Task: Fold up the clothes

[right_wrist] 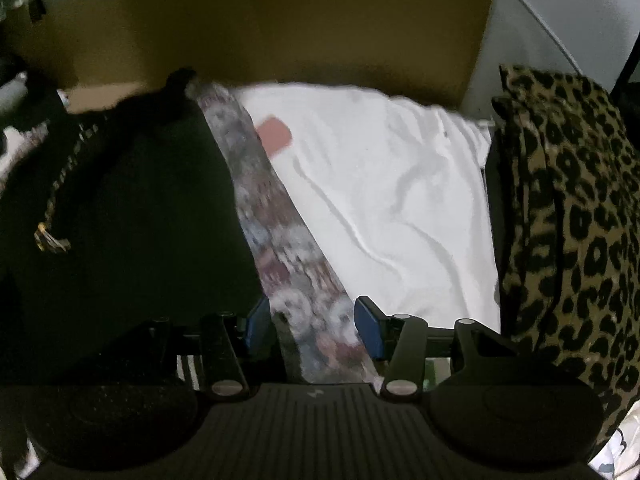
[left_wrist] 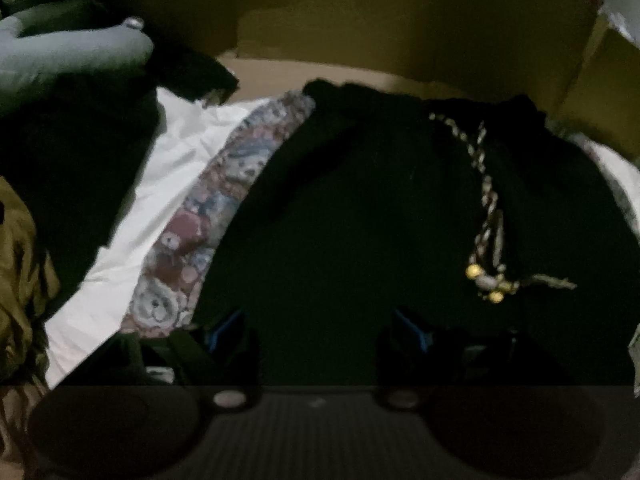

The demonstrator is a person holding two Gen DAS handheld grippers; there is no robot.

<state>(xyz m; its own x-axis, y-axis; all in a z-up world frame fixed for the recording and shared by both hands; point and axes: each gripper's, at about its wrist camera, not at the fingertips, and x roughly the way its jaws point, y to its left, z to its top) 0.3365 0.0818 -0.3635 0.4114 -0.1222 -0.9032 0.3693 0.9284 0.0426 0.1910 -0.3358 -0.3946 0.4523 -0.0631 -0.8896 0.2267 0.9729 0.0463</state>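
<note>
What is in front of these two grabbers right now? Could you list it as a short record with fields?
surface: white sheet
main garment: black garment, lying spread out
trim: braided cord with gold beads, lying on the black garment
under its edge: teddy-bear print fabric
to the right: leopard-print cloth
behind: brown cardboard
left gripper: open, over the black garment, holding nothing
right gripper: open, over the teddy-bear print fabric, holding nothing
fold: not yet begun

black garment point(left_wrist: 360, 220) detail lost in darkness, leopard-print cloth point(right_wrist: 568, 216) cut off
</note>
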